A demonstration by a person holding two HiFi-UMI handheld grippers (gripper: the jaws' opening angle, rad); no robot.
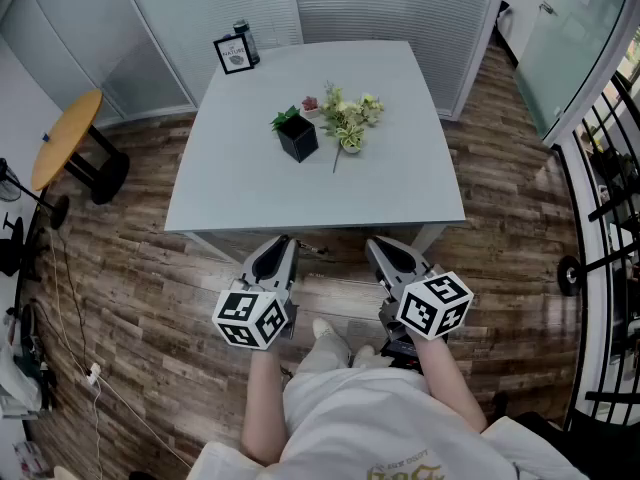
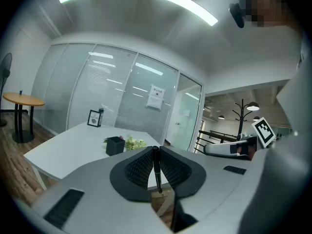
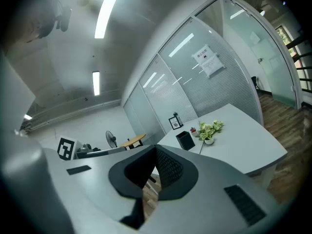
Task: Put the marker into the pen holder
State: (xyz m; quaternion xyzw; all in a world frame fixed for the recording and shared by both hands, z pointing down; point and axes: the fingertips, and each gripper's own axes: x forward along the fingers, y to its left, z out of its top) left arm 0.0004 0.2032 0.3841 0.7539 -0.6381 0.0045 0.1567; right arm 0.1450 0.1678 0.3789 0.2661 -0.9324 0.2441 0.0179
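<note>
A black cube-shaped pen holder [image 1: 298, 138] stands on the white table [image 1: 250, 188] with a green item in it; it also shows as the pen holder [image 2: 115, 145] and the pen holder [image 3: 185, 140]. My left gripper [image 1: 286, 246] hangs short of the table's near edge, well away from the holder. In its own view the left gripper [image 2: 156, 151] is shut on a thin black marker [image 2: 157, 172] that runs along the jaws. My right gripper [image 1: 380, 248] is level with it to the right. The right gripper [image 3: 155, 150] is shut with nothing between its pads.
A small plant with pale flowers [image 1: 350, 118] sits right beside the holder. A framed card [image 1: 233, 54] and a dark bottle [image 1: 245, 40] stand at the table's far left corner. A round wooden side table [image 1: 65, 138] is at left, a black railing [image 1: 605, 198] at right.
</note>
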